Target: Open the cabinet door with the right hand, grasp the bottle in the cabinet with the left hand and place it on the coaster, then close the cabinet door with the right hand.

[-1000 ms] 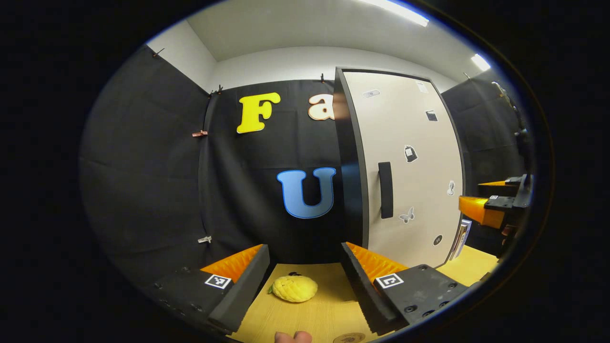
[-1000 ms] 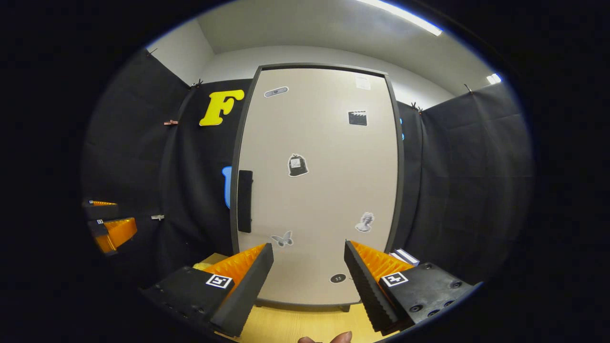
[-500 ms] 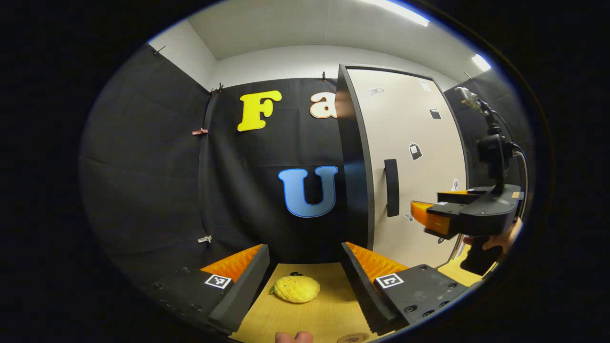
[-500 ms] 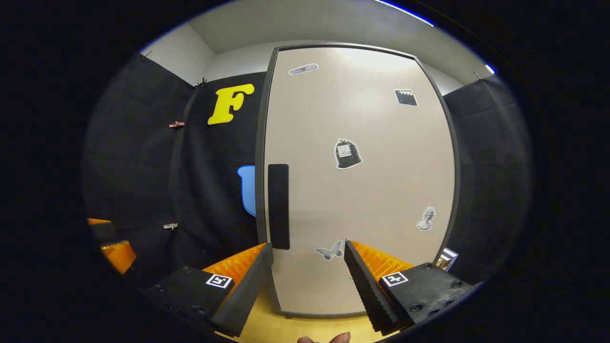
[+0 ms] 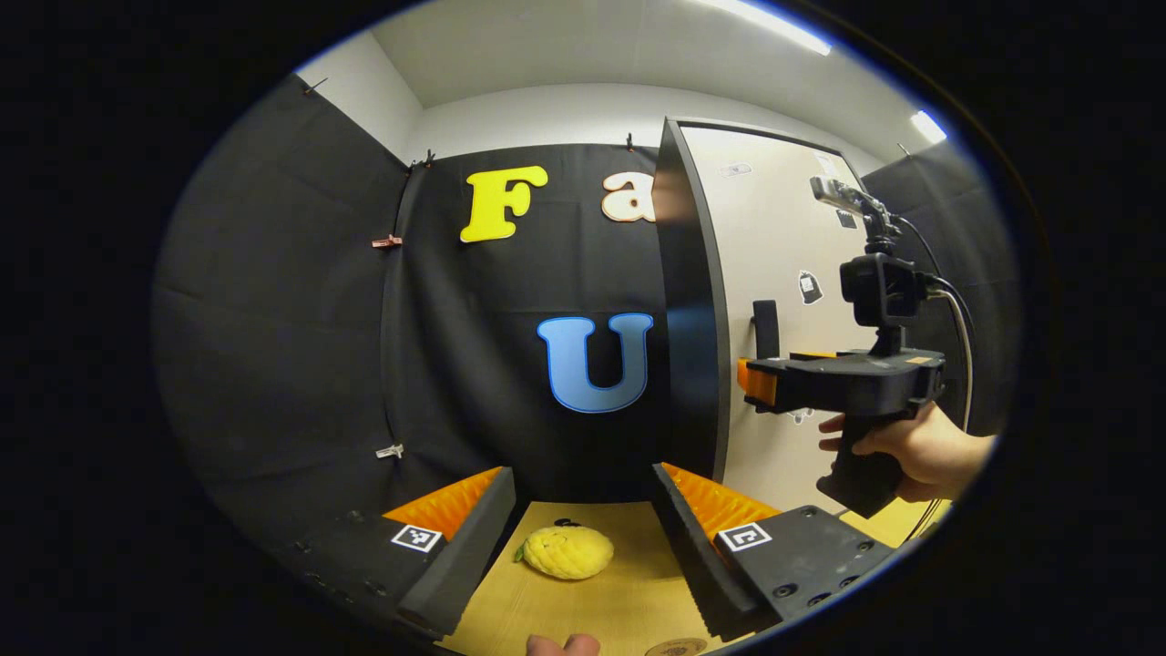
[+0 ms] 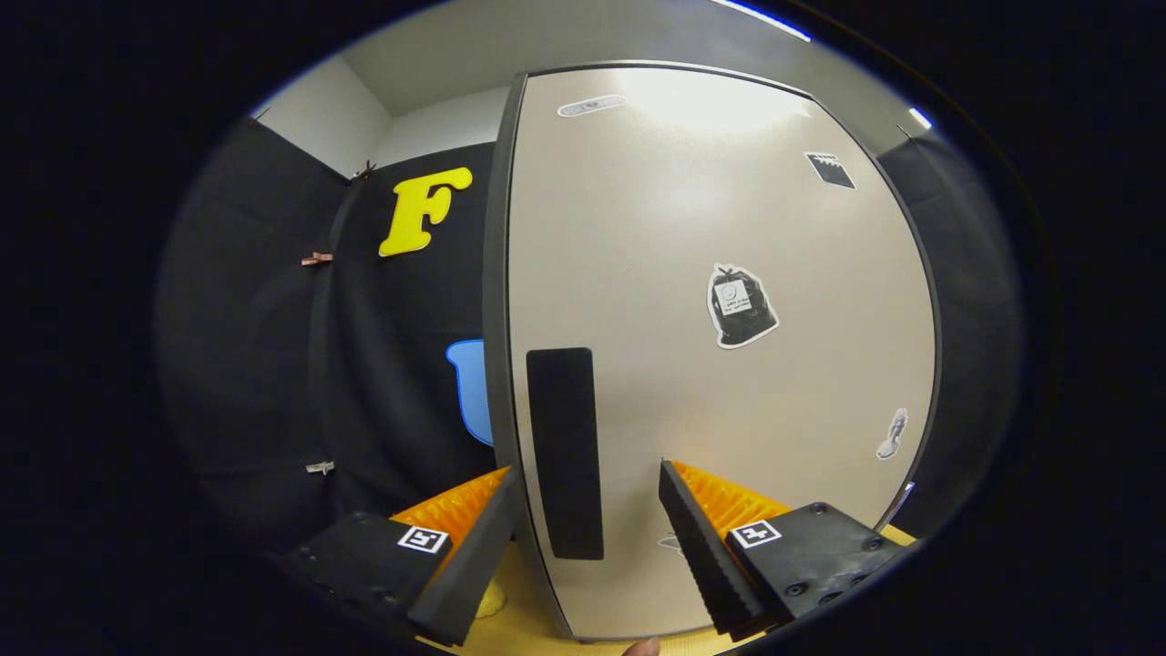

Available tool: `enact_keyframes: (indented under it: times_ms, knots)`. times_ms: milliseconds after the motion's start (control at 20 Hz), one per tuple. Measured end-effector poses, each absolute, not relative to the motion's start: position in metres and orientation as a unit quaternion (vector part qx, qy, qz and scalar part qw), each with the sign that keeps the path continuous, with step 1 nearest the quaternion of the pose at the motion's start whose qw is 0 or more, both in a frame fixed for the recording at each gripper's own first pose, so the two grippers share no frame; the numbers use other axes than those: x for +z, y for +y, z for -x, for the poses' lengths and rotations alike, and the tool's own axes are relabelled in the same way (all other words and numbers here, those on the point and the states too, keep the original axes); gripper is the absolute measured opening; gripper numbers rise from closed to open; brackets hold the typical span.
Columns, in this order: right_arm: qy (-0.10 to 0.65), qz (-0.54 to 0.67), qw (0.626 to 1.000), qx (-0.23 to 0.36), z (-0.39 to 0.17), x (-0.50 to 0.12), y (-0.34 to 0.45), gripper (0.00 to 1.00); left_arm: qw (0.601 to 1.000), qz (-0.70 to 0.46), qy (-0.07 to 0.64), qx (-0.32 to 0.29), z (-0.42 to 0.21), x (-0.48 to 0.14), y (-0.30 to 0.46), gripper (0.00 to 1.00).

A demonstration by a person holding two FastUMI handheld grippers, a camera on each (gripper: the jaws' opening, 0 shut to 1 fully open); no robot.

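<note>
The beige cabinet door stands closed, hiding the inside. Its black vertical handle lies between the fingers of my right gripper, which is open, with its jaws wide and not pressing on the handle. In the left gripper view the right gripper is level, held by a hand, with its tips at the handle on the door. My left gripper hangs open over the wooden table, with nothing in it. The round coaster peeks in at the bottom edge.
A yellow knobbly fruit lies on the table between the left gripper's fingers, farther off. The cabinet's dark side panel faces the left gripper. Black cloth walls close the booth behind and on the left. A thumb tip shows at the bottom.
The right gripper has moved forward and left to the door, so the handle now lies between its open fingers. The left gripper has barely moved.
</note>
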State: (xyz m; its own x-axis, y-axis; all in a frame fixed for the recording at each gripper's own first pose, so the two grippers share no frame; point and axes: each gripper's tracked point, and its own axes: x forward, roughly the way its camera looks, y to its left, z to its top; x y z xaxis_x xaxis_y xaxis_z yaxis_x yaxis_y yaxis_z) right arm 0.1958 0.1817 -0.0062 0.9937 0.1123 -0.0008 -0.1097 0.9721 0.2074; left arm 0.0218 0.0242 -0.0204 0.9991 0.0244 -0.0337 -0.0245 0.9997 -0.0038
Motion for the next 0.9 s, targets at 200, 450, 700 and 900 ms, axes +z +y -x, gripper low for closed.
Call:
enact_keyframes:
  times_ms: [200,450,700,900]
  knots:
    - [-0.023,-0.067,0.997,0.041,-0.198,0.001,0.19,0.73,0.999,0.006,0.028,0.023,-0.025,-0.028,0.026,0.95]
    - [0.002,-0.046,0.998,0.038,-0.198,-0.003,0.191,0.35,0.999,0.001,0.028,0.039,-0.024,-0.025,0.029,0.95]
    - [0.022,-0.065,0.996,0.06,-0.194,-0.005,0.192,0.18,0.999,0.003,0.026,0.043,-0.022,-0.019,0.028,0.95]
    - [0.022,-0.069,0.994,0.085,-0.175,0.0,0.194,0.18,0.998,-0.008,0.025,0.049,-0.021,-0.015,0.028,0.95]
